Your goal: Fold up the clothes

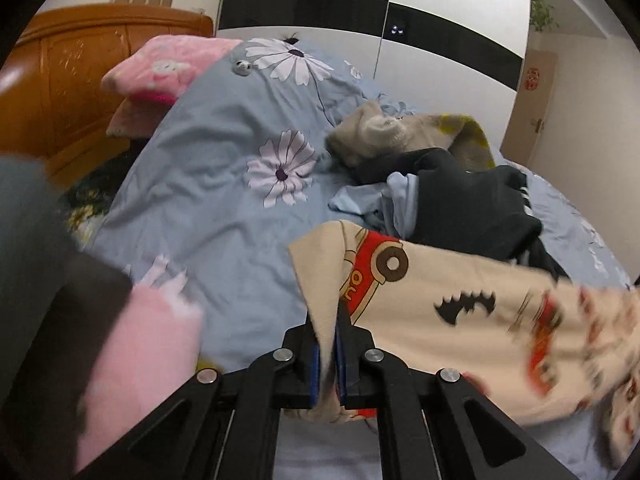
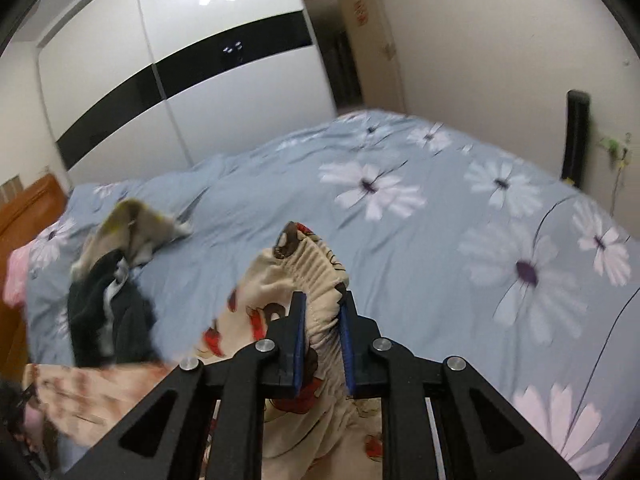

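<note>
In the left wrist view, the left gripper (image 1: pixel 328 344) was clenched on a thin edge of the cream printed garment (image 1: pixel 460 312), its blue pads pinching the cloth flat between them. The garment stretched away to the right, above the blue flowered bedspread (image 1: pixel 224 152), and its far end was blurred. Beyond it lay a heap of unfolded clothes (image 1: pixel 448 184), dark, pale blue and beige, well apart from the pink pillow (image 1: pixel 168 68) by the wooden headboard (image 1: pixel 80 76). To do this step well, the grip probably needed to stay on the very corner, so that the cloth would hang straight rather than bunch.

In the right wrist view, the right gripper (image 2: pixel 323 344) grasped the gathered elastic waistband of the same cream printed garment (image 2: pixel 316 264), the jaws standing a little apart because the bunched fabric filled them. The rest of the garment trailed down and to the left, toward the clothes heap (image 2: pixel 112 300). A wide bare stretch of bedspread (image 2: pixel 440 240) lay ahead. A sound next move would likely be to draw both grippers apart until the cloth was taut, carry it clear of the heap, and lay it flat on that open stretch. The thick waistband might slip if it was pulled sharply.
</note>
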`<state>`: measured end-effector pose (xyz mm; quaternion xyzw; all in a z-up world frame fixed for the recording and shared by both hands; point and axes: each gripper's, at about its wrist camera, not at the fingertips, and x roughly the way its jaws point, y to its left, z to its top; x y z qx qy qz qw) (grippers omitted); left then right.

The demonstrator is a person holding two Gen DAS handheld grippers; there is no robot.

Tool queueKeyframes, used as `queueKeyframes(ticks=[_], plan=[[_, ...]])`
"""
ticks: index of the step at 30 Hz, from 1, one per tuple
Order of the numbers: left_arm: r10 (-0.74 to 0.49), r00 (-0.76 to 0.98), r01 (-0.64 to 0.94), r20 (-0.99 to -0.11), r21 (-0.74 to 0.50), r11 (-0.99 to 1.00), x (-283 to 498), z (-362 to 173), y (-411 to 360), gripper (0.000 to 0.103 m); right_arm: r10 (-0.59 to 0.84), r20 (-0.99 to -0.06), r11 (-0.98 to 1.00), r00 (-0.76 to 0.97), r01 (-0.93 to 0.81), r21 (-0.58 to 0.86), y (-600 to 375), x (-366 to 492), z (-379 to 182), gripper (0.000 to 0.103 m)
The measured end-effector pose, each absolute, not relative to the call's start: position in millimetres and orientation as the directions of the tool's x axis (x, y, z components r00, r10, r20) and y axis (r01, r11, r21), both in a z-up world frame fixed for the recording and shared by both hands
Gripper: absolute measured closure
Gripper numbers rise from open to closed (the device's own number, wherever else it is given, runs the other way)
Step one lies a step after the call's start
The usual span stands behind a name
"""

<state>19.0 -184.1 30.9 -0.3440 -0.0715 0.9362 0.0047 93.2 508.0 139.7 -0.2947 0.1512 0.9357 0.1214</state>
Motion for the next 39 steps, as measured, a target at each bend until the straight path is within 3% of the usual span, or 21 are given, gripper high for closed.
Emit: queueKeyframes(ticks=[5, 11, 13, 15, 18, 21, 24, 30, 35, 39], plan=[[0.013, -0.676, 0.068, -0.737, -0.080, -0.994, -22.5, -24.4, -165.8, 0.096, 0.131, -0.667, -0.891, -0.734, -0.382, 0.246, 528.7, 63.0, 86.2, 0.086], [0.077, -0.612, 0.097, -0.787, -0.171, -0.981, -33.5, -49.4, -170.1, 0.093, 0.126, -0.732, -0.883, -0.670, -0.412, 0.225, 529.1, 56.3, 40.0, 0.083], [0.122, -0.609, 0.078, -0.784, -0.212, -0.974, -25.8, -40.6, -171.8, 0.078, 0.127, -0.723, -0.890, -0.679, -0.399, 0.219, 529.1, 60.6, 45.6, 0.080], [0.153, -0.612, 0.061, -0.776, -0.239, -0.969, -15.1, -28.3, -169.4, 0.044, 0.130, -0.704, -0.902, -0.698, -0.378, 0.208, 526.8, 66.9, 58.8, 0.067], [0.156, -0.649, 0.042, -0.745, -0.240, -0.970, 13.5, -6.0, -163.7, 0.043, 0.157, -0.673, -0.921, -0.723, -0.354, 0.165, 517.4, 82.9, 80.2, 0.047], [0.191, -0.680, 0.031, -0.708, -0.287, -0.957, 48.9, 12.2, -170.4, 0.041, 0.155, -0.636, -0.949, -0.756, -0.293, 0.117, 498.8, 116.3, 105.7, 0.047], [0.246, -0.702, 0.003, -0.668, -0.349, -0.937, 93.2, 22.4, -179.2, 0.039, 0.049, -0.634, -0.983, -0.772, -0.149, 0.105, 460.5, 157.9, 112.0, 0.047], [0.301, -0.713, -0.015, -0.633, -0.416, -0.909, 169.2, 30.3, -195.4, 0.038, -0.145, -0.736, -0.985, -0.661, 0.169, 0.042, 366.1, 240.3, 65.9, 0.047], [0.279, -0.728, -0.024, -0.626, -0.384, -0.923, 212.0, 39.1, -200.4, 0.038, -0.087, -0.819, -0.978, -0.567, 0.203, -0.037, 345.4, 269.5, 20.3, 0.047], [0.292, -0.741, -0.033, -0.605, -0.402, -0.915, 225.3, 47.8, -205.1, 0.038, -0.014, -0.833, -0.979, -0.554, 0.177, -0.101, 340.3, 262.8, -5.2, 0.047]])
